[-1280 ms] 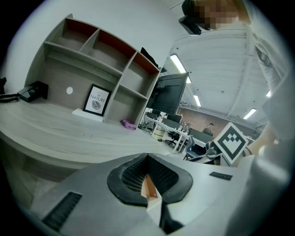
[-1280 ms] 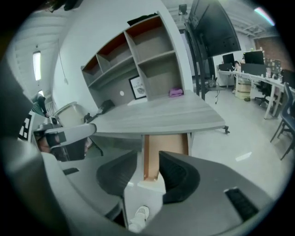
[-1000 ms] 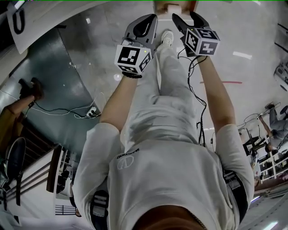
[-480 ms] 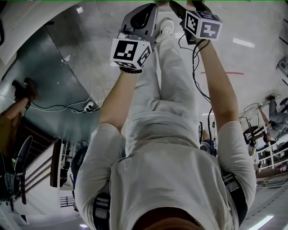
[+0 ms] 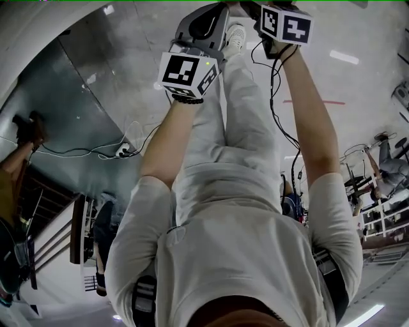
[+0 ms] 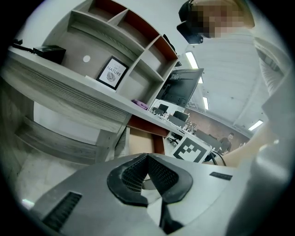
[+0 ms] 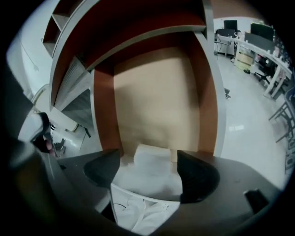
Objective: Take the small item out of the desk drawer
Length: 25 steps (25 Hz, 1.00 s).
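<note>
My left gripper (image 5: 213,18) is held out over the person's white trouser leg, its grey jaws together. In the left gripper view the ribbed pads (image 6: 133,173) meet at their tips with nothing between them, so the left gripper (image 6: 147,157) is shut. My right gripper (image 5: 265,7) is partly cut off by the top edge of the head view. In its own view the right gripper (image 7: 150,169) is open wide and empty. It faces a brown-walled recess (image 7: 104,106) with a beige back panel (image 7: 156,92). I cannot see a drawer or a small item in any view.
A grey desk (image 6: 69,94) with a shelf unit carries a framed picture (image 6: 112,73), a black box (image 6: 48,52) and a small purple thing (image 6: 139,104). Cables (image 5: 77,153) lie on the floor at the left. More desks and chairs (image 7: 258,50) stand at the right.
Both grippers have moved forward, toward the top of the head view. The right gripper's jaws now run past that edge.
</note>
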Available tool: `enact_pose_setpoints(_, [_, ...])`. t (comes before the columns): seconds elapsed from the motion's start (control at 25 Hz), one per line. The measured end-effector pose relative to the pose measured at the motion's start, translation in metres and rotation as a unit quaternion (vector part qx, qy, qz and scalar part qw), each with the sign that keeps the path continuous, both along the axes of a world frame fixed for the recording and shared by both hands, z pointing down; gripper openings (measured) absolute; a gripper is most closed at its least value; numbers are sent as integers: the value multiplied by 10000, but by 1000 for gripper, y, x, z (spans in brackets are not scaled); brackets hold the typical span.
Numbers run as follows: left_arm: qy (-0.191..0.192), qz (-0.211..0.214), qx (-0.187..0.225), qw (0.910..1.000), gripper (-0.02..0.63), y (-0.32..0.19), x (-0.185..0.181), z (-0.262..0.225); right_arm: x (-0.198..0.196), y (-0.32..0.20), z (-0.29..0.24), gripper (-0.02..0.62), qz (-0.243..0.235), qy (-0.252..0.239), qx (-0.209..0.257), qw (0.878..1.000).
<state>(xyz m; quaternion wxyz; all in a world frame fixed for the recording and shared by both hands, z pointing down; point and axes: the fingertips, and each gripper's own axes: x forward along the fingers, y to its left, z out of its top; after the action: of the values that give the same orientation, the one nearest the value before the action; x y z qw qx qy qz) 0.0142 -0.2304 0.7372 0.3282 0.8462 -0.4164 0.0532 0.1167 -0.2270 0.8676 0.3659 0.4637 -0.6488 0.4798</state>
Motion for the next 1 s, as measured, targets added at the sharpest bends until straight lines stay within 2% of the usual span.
enact_pose_setpoints(0.24, [34, -10, -11, 10000, -2, 9, 2, -10, 1, 12, -3, 391, -132, 151, -108, 9997])
enact_pose_setpoints(0.72, [144, -1, -64, 9999, -2, -4, -11, 23, -13, -6, 40, 391, -224, 265, -347, 9988])
enact_pose_setpoints(1.0, [141, -53, -109, 9998, -2, -1, -14, 26, -10, -10, 40, 376, -229, 383, -232, 9987])
